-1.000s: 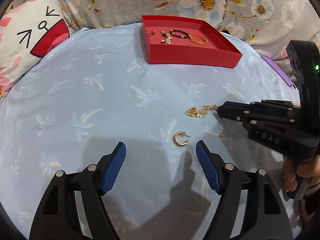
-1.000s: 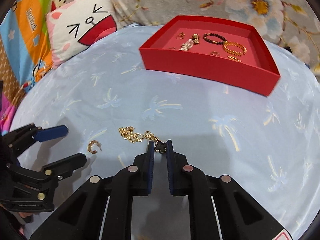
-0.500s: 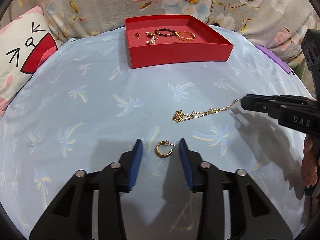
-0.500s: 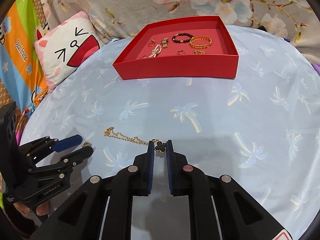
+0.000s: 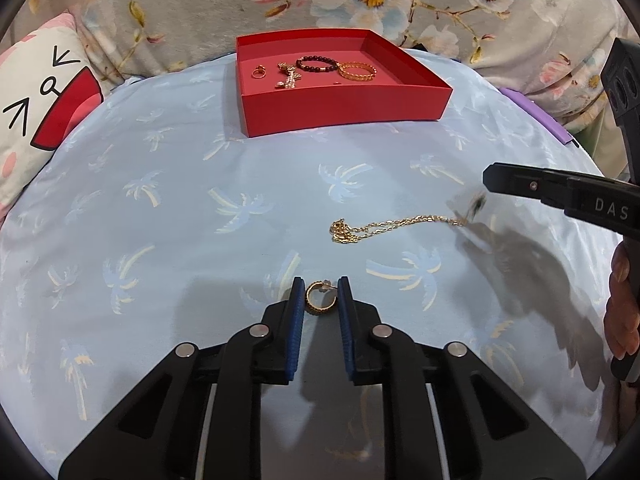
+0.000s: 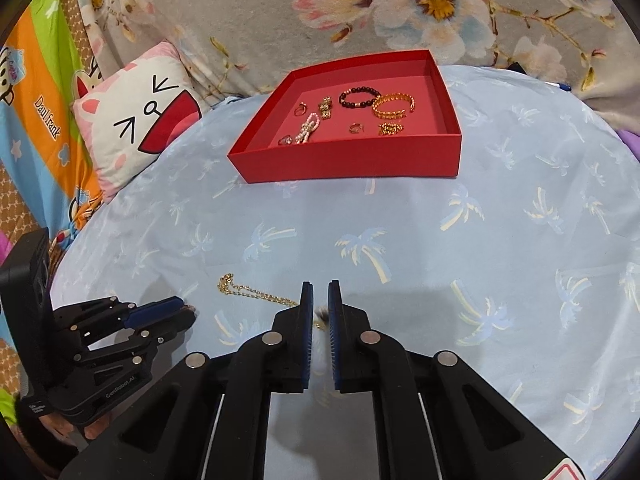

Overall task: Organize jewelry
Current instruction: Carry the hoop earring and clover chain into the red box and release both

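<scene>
left gripper (image 5: 319,303) level, jaws bracketing earring (image 5: 319,303)

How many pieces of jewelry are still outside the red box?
2. A gold hoop earring sits on the blue cloth between the left gripper's fingers. A gold necklace trails across the cloth to the right gripper. None appear hidden.

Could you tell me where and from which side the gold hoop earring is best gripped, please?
Grip the gold hoop earring across its outer rim, coming from above. It lies flat on the bedsheet, with the left gripper straddling it, so closing should pinch both sides of the ring.
</scene>
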A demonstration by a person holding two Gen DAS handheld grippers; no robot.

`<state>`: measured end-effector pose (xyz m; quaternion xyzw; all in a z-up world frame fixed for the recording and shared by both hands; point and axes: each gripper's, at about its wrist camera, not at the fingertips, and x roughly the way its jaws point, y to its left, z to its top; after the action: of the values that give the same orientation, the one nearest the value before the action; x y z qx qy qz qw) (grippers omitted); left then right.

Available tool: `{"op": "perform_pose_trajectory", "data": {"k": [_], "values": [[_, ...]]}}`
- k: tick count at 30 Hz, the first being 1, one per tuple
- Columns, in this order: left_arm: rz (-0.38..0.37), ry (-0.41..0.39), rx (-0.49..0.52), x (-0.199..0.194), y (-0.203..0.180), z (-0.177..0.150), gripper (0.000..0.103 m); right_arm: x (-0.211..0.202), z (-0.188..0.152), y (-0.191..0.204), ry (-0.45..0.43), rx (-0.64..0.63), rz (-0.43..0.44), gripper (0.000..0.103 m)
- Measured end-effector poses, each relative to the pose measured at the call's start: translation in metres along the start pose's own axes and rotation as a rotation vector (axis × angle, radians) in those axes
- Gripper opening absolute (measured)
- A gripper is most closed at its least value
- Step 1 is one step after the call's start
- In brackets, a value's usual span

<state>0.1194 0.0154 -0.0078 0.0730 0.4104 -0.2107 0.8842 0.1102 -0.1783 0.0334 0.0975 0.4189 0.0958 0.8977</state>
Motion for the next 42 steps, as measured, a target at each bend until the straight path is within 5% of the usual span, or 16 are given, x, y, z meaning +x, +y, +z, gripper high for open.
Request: {"op": "perform_pose_trajectory", "data": {"k": [8, 13, 21, 27, 40, 42], "values": [[-0.014, -0.026, 0.001, -0.009, 0.000, 0.011, 0.016, -0.008, 0.009, -0.003, -0.013, -0.026, 0.009, 0.006], [-0.013, -0.020, -0.023, -0.008, 0.005, 0.011, 0.016, 0.002, -0.001, -0.001, 0.009, -0.042, -0.004, 0.036], [-0.018, 0.000, -0.048, -0.003, 0.009, 0.005, 0.016, 0.034, -0.013, 0.008, 0.085, -0.090, -0.060, 0.031], [-0.025, 0.004, -0.059, 0.000, 0.011, 0.004, 0.016, 0.037, -0.017, 0.013, 0.077, -0.116, -0.072, 0.001], [-0.026, -0.001, -0.076, -0.001, 0.014, 0.003, 0.016, 0.023, -0.004, 0.003, 0.023, -0.051, -0.046, 0.000], [-0.026, 0.000, -0.076, -0.001, 0.014, 0.003, 0.016, 0.028, -0.004, 0.003, 0.035, -0.039, -0.049, 0.011]]}}
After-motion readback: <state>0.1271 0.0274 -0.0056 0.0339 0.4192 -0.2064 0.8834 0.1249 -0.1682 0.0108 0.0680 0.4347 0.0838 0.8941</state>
